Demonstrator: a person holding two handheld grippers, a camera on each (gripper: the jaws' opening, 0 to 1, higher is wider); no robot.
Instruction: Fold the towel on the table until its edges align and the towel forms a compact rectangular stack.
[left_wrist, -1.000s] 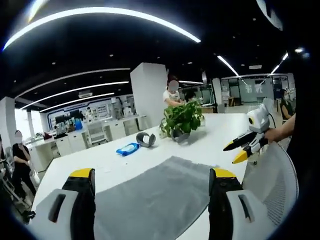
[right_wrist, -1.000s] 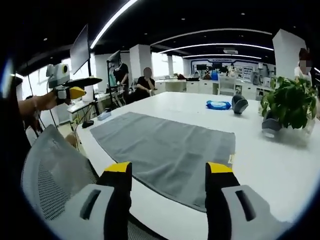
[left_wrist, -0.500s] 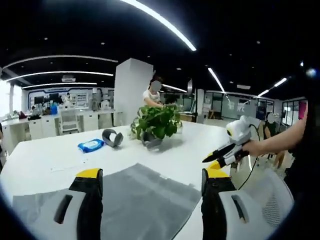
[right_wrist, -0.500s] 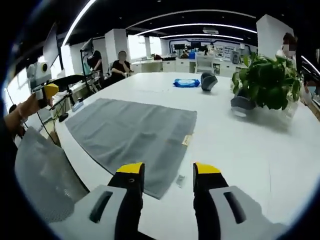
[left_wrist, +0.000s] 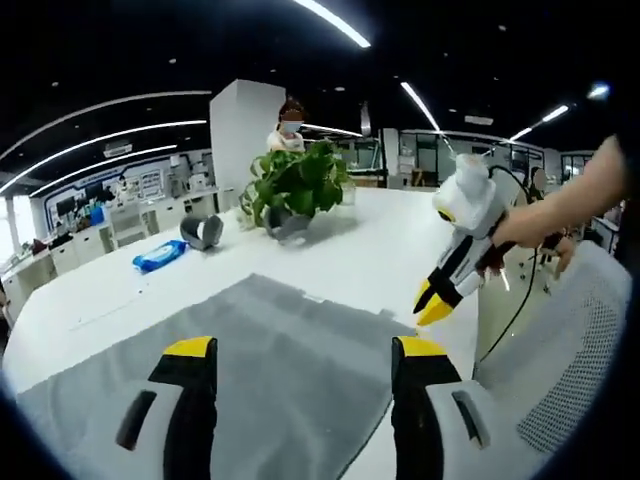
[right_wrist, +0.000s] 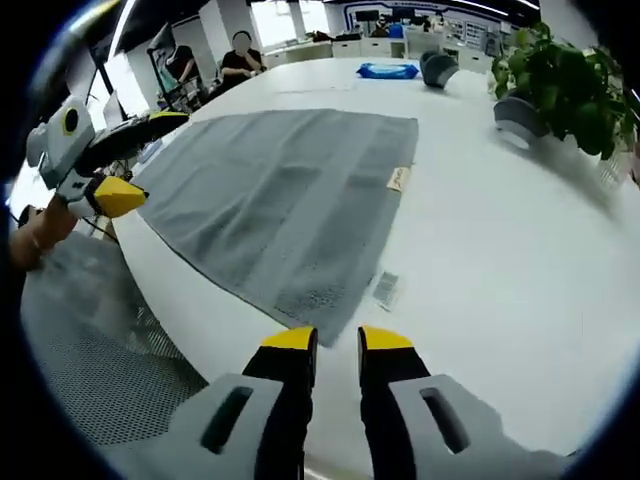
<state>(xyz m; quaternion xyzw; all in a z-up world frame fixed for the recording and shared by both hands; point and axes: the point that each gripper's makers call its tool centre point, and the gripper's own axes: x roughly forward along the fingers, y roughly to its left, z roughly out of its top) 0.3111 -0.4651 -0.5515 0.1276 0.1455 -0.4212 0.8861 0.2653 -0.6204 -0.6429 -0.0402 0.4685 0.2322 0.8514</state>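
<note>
Two grippers over flat towel (right_wrist: 285, 195): left gripper (left_wrist: 300, 350) wide apart, right gripper (right_wrist: 335, 340) nearly closed, empty.

The left gripper view looked low across the towel (left_wrist: 270, 370) from its near left edge toward the plant (left_wrist: 292, 182) far off. The right gripper view looked down from higher, near the towel's (right_wrist: 280, 195) near right corner. Both shared the towel, table (right_wrist: 500, 250) and plant (right_wrist: 560, 75), and each caught the other gripper.
</note>
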